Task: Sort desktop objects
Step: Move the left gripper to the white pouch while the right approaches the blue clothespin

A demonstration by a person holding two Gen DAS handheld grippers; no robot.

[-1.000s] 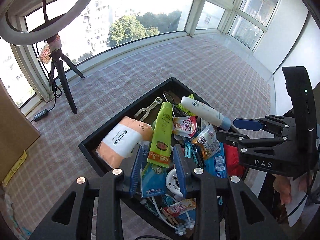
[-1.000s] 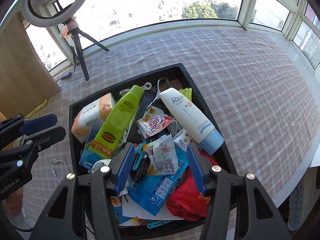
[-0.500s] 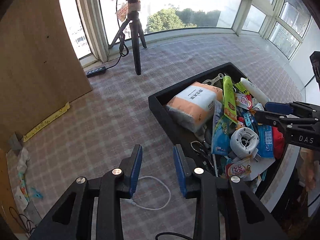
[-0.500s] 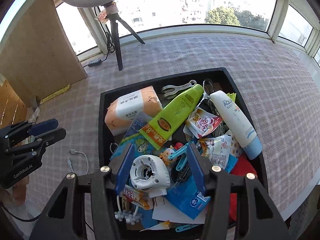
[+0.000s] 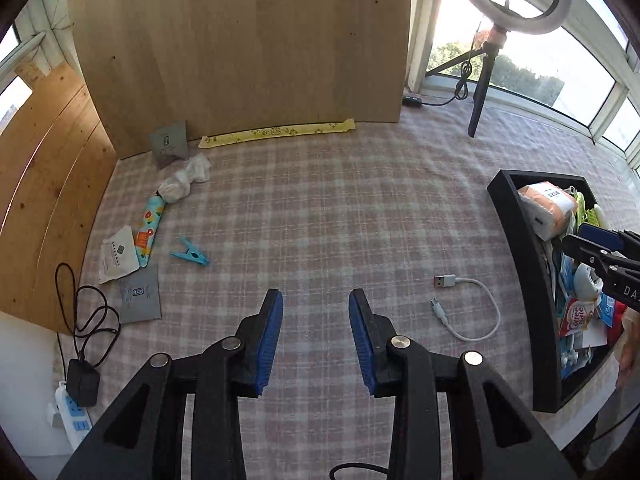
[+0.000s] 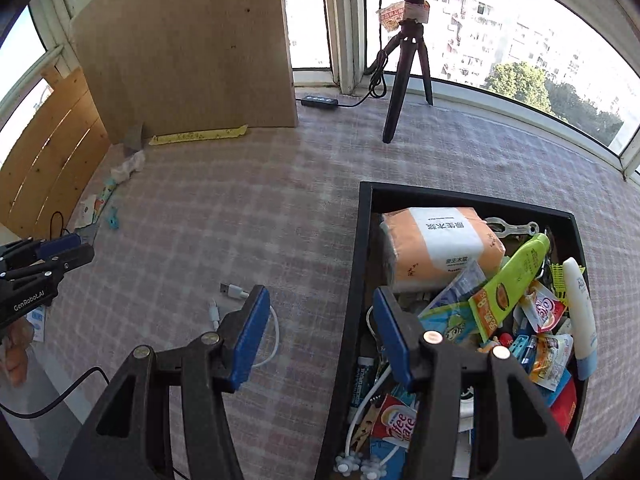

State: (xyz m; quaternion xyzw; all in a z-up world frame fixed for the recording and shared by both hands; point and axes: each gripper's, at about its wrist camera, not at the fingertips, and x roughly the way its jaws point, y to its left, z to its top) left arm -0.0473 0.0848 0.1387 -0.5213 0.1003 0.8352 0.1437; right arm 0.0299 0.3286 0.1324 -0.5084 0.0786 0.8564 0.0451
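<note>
A black tray [image 6: 352,280] holds many items: an orange tissue pack [image 6: 436,248], a green tube [image 6: 512,284], a white bottle [image 6: 580,300] and snack packets. The tray also shows at the right of the left wrist view [image 5: 524,240]. A white USB cable [image 5: 468,312] lies on the checked cloth left of the tray, also in the right wrist view [image 6: 240,300]. My left gripper [image 5: 316,312] is open and empty above bare cloth. My right gripper [image 6: 320,308] is open and empty over the tray's left wall.
At the far left lie a blue clothes peg [image 5: 190,254], a patterned tube [image 5: 150,224], white wads [image 5: 184,180], sachets [image 5: 138,296] and a power strip [image 5: 74,404]. A wooden board [image 5: 240,40] stands behind. A ring-light tripod [image 6: 408,72] stands by the window.
Both grippers have swung left, away from above the tray. The left one now faces the cloth and the wooden board; the right one sits over the tray's left wall. Both stay open.
</note>
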